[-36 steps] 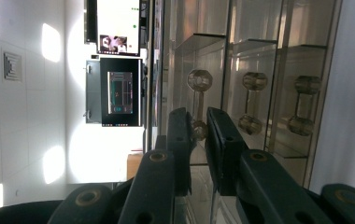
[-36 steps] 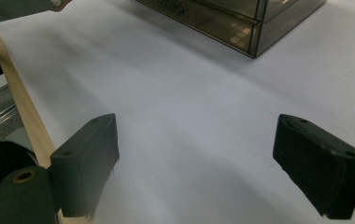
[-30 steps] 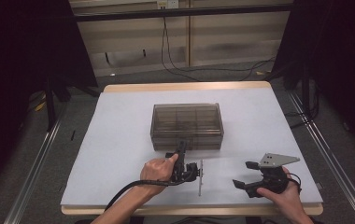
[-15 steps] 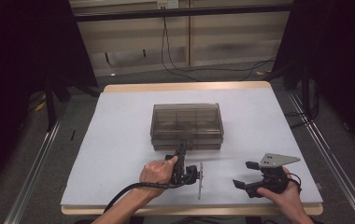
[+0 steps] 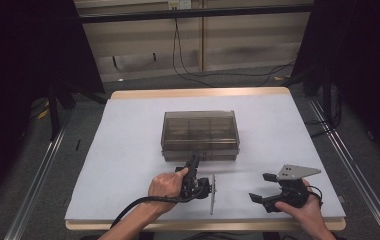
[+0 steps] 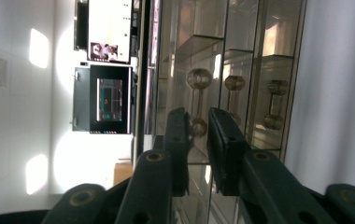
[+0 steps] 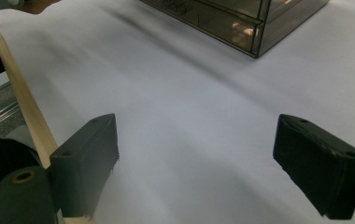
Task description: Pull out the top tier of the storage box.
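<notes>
- White covering spreads over the tabletop, with a wooden border showing at the far and near edges.
- Smoky clear plastic forms the drawer cabinet, which sits around the middle of the tabletop, its front turned toward the near edge; inner dividers show through its top.
- Black and rolled onto its side, the left gripper reaches from the near edge up to the cabinet's front, just left of the front's middle, with the person's left hand wrapped around its body and a cable trailing off the near edge.
- From the left gripper view, its two jaws stand close together with a narrow gap, and a small dumbbell-shaped drawer knob lies in that gap at the jaw tips; the jaws have just been opening a little, and whether the pads press on the knob cannot be told.
- Two further knobs of the same kind show beside it on the cabinet front in that view.
- Near the near right corner of the tabletop, the right gripper rests in the person's right hand, well apart from the cabinet, its grey plate on top.
- Its jaws stand wide apart over bare white covering, nothing between them.
</notes>
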The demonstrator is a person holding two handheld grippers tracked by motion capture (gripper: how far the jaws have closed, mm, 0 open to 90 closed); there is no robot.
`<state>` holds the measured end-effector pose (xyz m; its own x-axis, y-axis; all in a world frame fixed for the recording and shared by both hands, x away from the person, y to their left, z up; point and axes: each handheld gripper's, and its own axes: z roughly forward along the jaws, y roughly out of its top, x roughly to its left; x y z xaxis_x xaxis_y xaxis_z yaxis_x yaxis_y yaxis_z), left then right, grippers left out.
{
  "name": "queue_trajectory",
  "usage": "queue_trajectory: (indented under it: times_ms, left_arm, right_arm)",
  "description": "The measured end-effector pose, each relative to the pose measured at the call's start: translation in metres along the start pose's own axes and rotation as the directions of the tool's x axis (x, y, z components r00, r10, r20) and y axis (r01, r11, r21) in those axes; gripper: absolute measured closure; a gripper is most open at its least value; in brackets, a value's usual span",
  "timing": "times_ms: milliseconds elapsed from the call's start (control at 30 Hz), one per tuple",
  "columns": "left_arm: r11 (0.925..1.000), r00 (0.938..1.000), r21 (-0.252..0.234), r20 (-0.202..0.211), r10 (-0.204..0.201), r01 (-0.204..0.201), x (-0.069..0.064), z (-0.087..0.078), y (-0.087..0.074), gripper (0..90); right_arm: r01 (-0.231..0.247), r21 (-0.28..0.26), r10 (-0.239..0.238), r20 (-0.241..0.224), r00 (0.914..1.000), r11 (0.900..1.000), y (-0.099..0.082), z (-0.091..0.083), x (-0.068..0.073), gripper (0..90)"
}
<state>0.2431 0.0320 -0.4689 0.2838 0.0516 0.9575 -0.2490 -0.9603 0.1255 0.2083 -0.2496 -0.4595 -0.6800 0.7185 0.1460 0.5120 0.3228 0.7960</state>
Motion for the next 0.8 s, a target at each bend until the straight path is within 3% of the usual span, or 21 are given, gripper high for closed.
queue_trajectory:
  times_ms: [133, 200, 233, 267, 300, 367, 400, 433, 467, 500, 533, 633, 667, 700, 733, 800]
  left_arm:
    - [0.9995, 0.9995, -0.019, 0.017, -0.025, 0.026, 0.003, -0.002, 0.001, 70.3]
    - [0.9953, 0.9952, -0.038, 0.045, -0.087, 0.089, 0.006, -0.004, 0.0, 68.9]
    - [0.9938, 0.9929, -0.05, 0.07, -0.096, 0.1, 0.01, -0.004, 0.0, 65.0]
    - [0.9899, 0.9879, -0.062, 0.097, -0.121, 0.127, 0.013, -0.005, -0.001, 64.0]
    - [0.98, 0.974, -0.08, 0.151, -0.169, 0.182, 0.019, -0.006, -0.003, 61.7]
    - [0.963, 0.9508, -0.091, 0.207, -0.231, 0.254, 0.024, -0.006, -0.005, 59.1]
    - [0.963, 0.9508, -0.091, 0.207, -0.231, 0.254, 0.024, -0.006, -0.005, 57.4]
    - [0.9506, 0.9343, -0.109, 0.246, -0.258, 0.291, 0.027, -0.007, -0.007, 55.9]
    - [0.9295, 0.9079, -0.141, 0.306, -0.286, 0.341, 0.03, -0.007, -0.009, 55.9]
    - [0.9258, 0.9055, -0.151, 0.311, -0.288, 0.346, 0.033, -0.008, -0.009, 55.8]
    - [0.9171, 0.8967, -0.159, 0.324, -0.301, 0.366, 0.035, -0.008, -0.01, 54.7]
    - [0.8798, 0.8358, -0.161, 0.426, -0.347, 0.447, 0.041, -0.007, -0.015, 52.9]
    - [0.8506, 0.798, -0.18, 0.482, -0.361, 0.494, 0.045, -0.005, -0.018, 51.2]
    - [0.8506, 0.798, -0.18, 0.482, -0.361, 0.494, 0.045, -0.005, -0.018, 50.3]
    - [0.834, 0.7732, -0.184, 0.516, -0.369, 0.52, 0.047, -0.004, -0.019, 50.3]
    - [0.8099, 0.732, -0.179, 0.566, -0.379, 0.558, 0.052, -0.003, -0.022, 50.4]
  right_arm:
    - [-0.002, -0.001, 0.002, -0.001, 1.0, 1.0, 0.0, 0.0, 0.0, 14.0]
    - [-0.003, -0.001, 0.003, -0.001, 1.0, 1.0, 0.0, 0.0, 0.0, 14.0]
    - [-0.005, -0.004, 0.005, 0.001, 1.0, 1.0, 0.0, 0.0, 0.0, 13.7]
    - [-0.005, -0.004, 0.005, 0.001, 1.0, 1.0, 0.0, 0.0, 0.0, 13.6]
    - [-0.007, -0.003, 0.007, 0.0, 1.0, 1.0, 0.0, 0.0, 0.0, 13.6]
    - [-0.005, -0.004, 0.005, 0.001, 1.0, 1.0, 0.0, 0.0, 0.0, 13.6]
    - [-0.004, -0.004, 0.004, 0.0, 1.0, 1.0, 0.0, 0.0, 0.0, 13.5]
    - [-0.005, -0.004, 0.005, -0.001, 1.0, 1.0, 0.0, 0.0, 0.0, 13.5]
    - [-0.005, -0.004, 0.005, -0.001, 1.0, 1.0, 0.0, 0.0, 0.0, 13.5]
    - [-0.005, -0.005, 0.005, -0.001, 1.0, 1.0, 0.0, 0.0, 0.0, 13.5]
    - [-0.005, -0.004, 0.005, -0.001, 1.0, 1.0, 0.0, 0.0, -0.001, 13.5]
    - [-0.003, -0.003, 0.003, -0.002, 1.0, 1.0, 0.0, -0.001, 0.0, 13.5]
    - [-0.006, -0.003, 0.006, -0.003, 1.0, 1.0, 0.0, -0.001, 0.0, 13.5]
    - [-0.005, -0.004, 0.005, -0.002, 1.0, 1.0, 0.0, -0.001, 0.0, 13.5]
    - [-0.005, -0.004, 0.005, -0.002, 1.0, 1.0, 0.0, -0.001, 0.0, 13.5]
    - [-0.004, -0.005, 0.004, -0.001, 1.0, 1.0, 0.0, -0.001, -0.001, 13.4]
